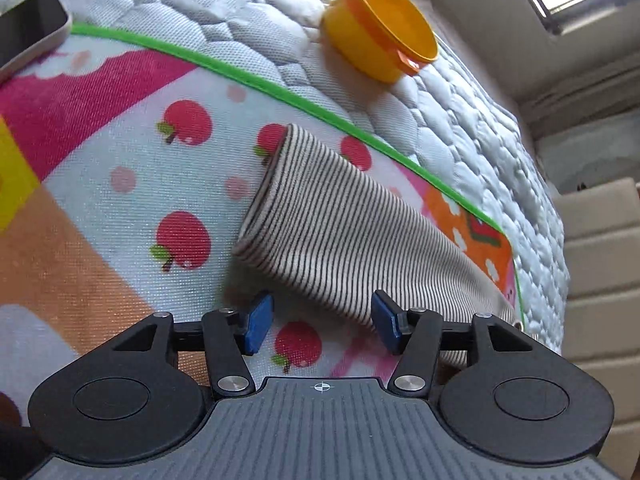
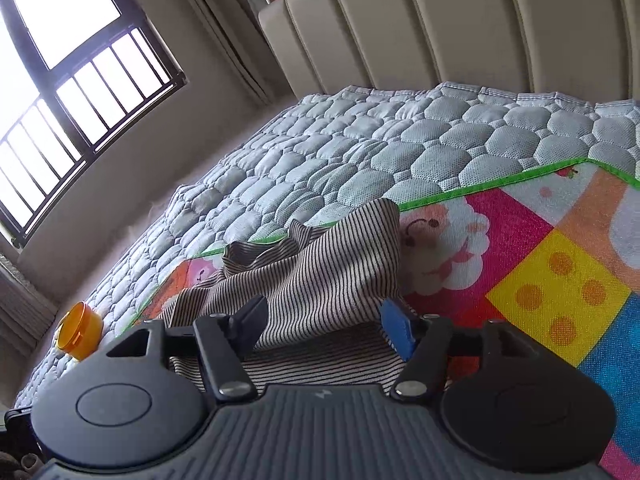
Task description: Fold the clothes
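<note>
Both sets of fingers stood open, gripping nothing: left fingers (image 1: 322,326) beside the striped sleeve (image 1: 340,236), right fingers (image 2: 326,326) over the crumpled shirt (image 2: 320,276) on my mat (image 1: 120,168). Closing there, I risked pinching mat or bunched layers.

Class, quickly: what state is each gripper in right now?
Left gripper: open, holding nothing; striped garment lies beside it.
Right gripper: open above the garment.

A brown-and-cream striped garment (image 2: 320,280) lies rumpled on the cartoon play mat (image 2: 560,280). One sleeve (image 1: 340,220) stretches flat near the mat's green edge.
</note>
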Demonstrator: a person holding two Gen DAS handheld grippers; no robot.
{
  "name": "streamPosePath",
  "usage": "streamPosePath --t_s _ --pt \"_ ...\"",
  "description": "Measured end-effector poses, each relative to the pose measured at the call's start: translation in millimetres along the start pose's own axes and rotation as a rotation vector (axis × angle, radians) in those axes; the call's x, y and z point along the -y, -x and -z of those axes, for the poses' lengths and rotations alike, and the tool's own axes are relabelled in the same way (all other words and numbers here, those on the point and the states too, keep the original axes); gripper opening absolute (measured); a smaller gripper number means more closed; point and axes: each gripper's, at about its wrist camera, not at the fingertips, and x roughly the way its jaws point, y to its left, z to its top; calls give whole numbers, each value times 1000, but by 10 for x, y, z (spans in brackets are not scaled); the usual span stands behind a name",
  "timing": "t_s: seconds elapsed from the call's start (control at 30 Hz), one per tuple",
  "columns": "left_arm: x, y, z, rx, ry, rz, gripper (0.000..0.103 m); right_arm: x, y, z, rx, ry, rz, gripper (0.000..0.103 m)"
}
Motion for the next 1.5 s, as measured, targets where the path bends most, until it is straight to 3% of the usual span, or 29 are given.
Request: streamPosePath --t_s 0.07,0.1,0.17,0.23,0.3,0.37,0.57,0.73,0.93,1.03,1.13,1.2,1.5 --pt "28 16 -34 57 -7 -9 54 26 -13 -7 -1 -12 -1 64" --pt "103 39 -50 112 -48 -31 37 36 -18 -10 -2 -15 0 64" --pt "328 68 -52 211 -184 -110 17 58 -8 -31 8 -21 1 64" --pt "603 82 -10 275 -334 -164 12 83 17 -64 25 -26 4 64" --pt "964 124 90 318 -477 -170 9 122 69 -117 56 -33 17 64" --pt "1369 195 217 339 -579 -119 9 182 128 -175 87 -48 31 64" --pt "2702 438 841 380 -853 131 9 495 343 -355 164 -170 33 64" --pt "3336 437 1583 303 -976 313 9 811 440 -452 210 -268 58 64" --pt "3430 -24 2341 100 -1069 341 11 1008 369 -478 202 -329 47 64" --pt "3344 -281 2547 -13 -1082 334 21 1014 332 -483 197 -320 40 64" --pt "3242 -397 2646 -56 -1088 320 30 1010 278 -476 182 -312 41 64" --pt "3154 -408 2603 -57 -1085 315 41 997 229 -466 165 -305 41 64" --pt "2536 -423 2028 -84 -1021 204 61 701 -15 -349 85 -159 88 64"
